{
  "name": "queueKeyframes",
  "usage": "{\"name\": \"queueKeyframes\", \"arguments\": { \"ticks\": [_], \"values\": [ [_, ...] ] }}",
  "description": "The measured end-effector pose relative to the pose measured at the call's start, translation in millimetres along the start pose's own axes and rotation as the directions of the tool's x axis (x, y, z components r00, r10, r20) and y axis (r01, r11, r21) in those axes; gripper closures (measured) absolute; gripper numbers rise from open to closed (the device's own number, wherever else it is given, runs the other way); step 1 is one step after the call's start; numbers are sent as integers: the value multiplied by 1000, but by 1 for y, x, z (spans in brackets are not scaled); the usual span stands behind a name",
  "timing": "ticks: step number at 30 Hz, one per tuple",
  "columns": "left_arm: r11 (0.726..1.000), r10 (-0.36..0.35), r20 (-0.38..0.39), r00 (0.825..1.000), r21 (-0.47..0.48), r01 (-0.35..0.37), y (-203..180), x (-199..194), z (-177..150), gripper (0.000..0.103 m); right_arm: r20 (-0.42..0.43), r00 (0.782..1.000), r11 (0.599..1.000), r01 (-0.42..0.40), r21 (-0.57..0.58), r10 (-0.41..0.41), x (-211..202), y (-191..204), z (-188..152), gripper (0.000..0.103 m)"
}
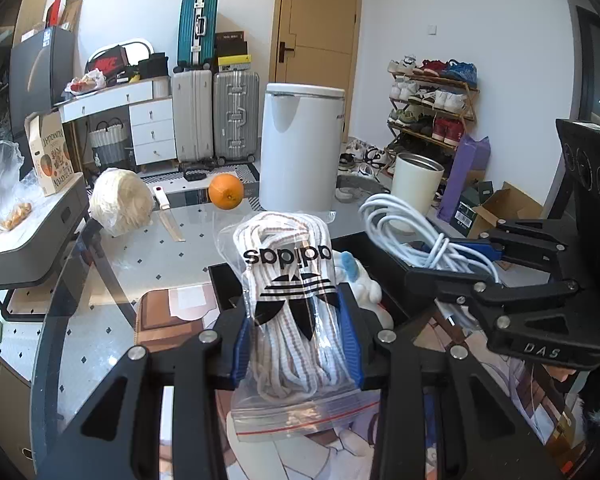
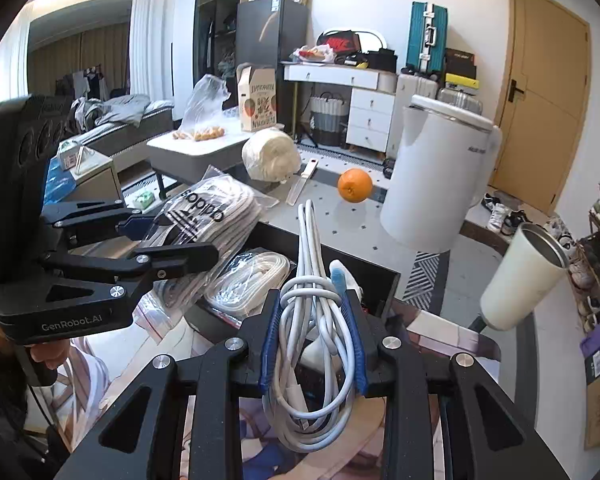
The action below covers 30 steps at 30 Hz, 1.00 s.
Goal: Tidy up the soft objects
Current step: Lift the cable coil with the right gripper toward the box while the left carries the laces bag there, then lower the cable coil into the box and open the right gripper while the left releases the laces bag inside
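Now both grippers are clamped: left gripper (image 1: pixel 296 344) on the lace bag (image 1: pixel 290 304), right gripper (image 2: pixel 314 344) on the cable coil (image 2: pixel 316 344), black tray (image 2: pixel 380 280) just ahead below both.

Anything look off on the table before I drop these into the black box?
One oddity: a knife lies loose on the tabletop between the wrapped cabbage and the orange, out of place among soft items. Both grips look secure: lace bag, white cable.

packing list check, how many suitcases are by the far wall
3: a teal suitcase standing on top, a white suitcase and a silver suitcase side by side below. More could be hidden behind the clutter.
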<state>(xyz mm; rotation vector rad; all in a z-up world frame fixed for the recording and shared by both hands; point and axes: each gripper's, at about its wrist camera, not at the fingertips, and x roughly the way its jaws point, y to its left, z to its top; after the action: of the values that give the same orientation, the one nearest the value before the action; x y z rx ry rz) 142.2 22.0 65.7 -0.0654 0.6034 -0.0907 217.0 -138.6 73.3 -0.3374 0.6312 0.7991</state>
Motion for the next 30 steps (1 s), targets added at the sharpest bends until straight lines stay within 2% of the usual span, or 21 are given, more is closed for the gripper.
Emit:
{"name": "queueKeyframes", "arguments": {
  "ticks": [16, 23, 30],
  "values": [
    [1000, 3, -72, 997, -15, -4, 13, 45, 7, 67, -97, 989, 992, -115, -42, 111, 61, -11, 15, 75],
    [1000, -11, -88, 996, -13, 10, 14, 54, 3, 66, -128, 986, 991, -115, -68, 106, 77, -8, 13, 80],
    [999, -39, -98, 994, -16, 37, 13, 61, 3, 66, -129, 986, 990, -118, -83, 107, 85, -8, 15, 80]
  ]
}}
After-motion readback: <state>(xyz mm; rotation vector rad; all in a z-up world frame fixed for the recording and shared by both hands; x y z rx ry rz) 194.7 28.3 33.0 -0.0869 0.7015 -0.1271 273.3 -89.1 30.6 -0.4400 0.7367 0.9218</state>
